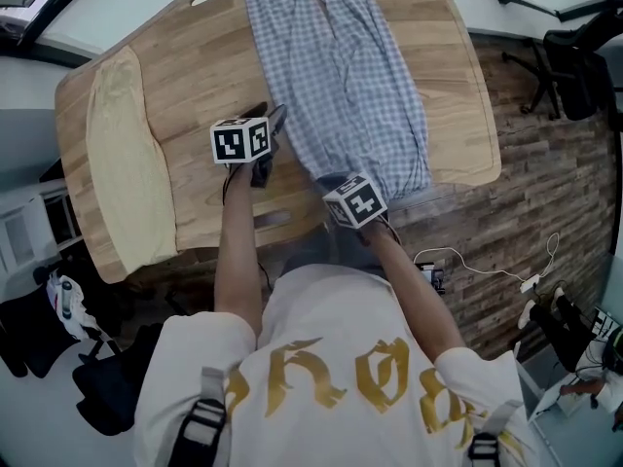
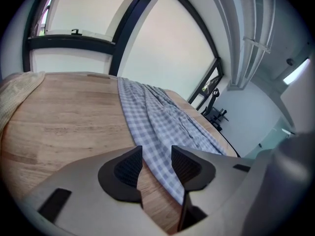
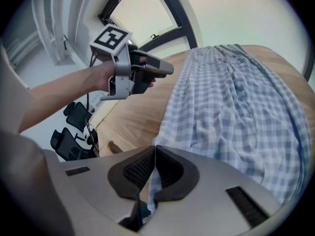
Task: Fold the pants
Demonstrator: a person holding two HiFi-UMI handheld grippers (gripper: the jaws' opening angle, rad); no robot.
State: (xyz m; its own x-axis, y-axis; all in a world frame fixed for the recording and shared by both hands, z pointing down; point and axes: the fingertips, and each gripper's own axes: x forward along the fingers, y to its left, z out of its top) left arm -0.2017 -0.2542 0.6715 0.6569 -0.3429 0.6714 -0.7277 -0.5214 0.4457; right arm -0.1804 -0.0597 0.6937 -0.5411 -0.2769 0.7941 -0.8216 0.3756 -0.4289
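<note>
Right, I'm looking down at the wooden table (image 1: pixel 195 61), and the blue-and-white checked pants (image 1: pixel 336 76) lie stretched out lengthwise on it. They run from the far edge to the near edge, right of the middle in my head view. The fabric is mostly flat, with soft creases down its length.

My right gripper (image 3: pixel 154 167) is at the near end of the pants, down by the table's near edge. Its jaws are together with a thin strip of the checked cloth pinched between the pads, so I've got a bite on that corner. The rest of the pants spreads away from the jaws across the wood.

My left gripper (image 2: pixel 156 162) is over at the pants' left edge, a little farther up the table than the right one. Its jaws stand apart. Through the gap I see the edge of the pants and a wedge of bare wood, and neither pad presses on anything. From the right gripper view I can see the left one held in a hand (image 3: pixel 98 77), its marker cube (image 3: pixel 110 37) on top, above the wood just beside the cloth's edge. Whether its tips touch the table I cannot tell.

At the left end of the table lies a cream cloth (image 1: pixel 122 154), well apart from the pants
</note>
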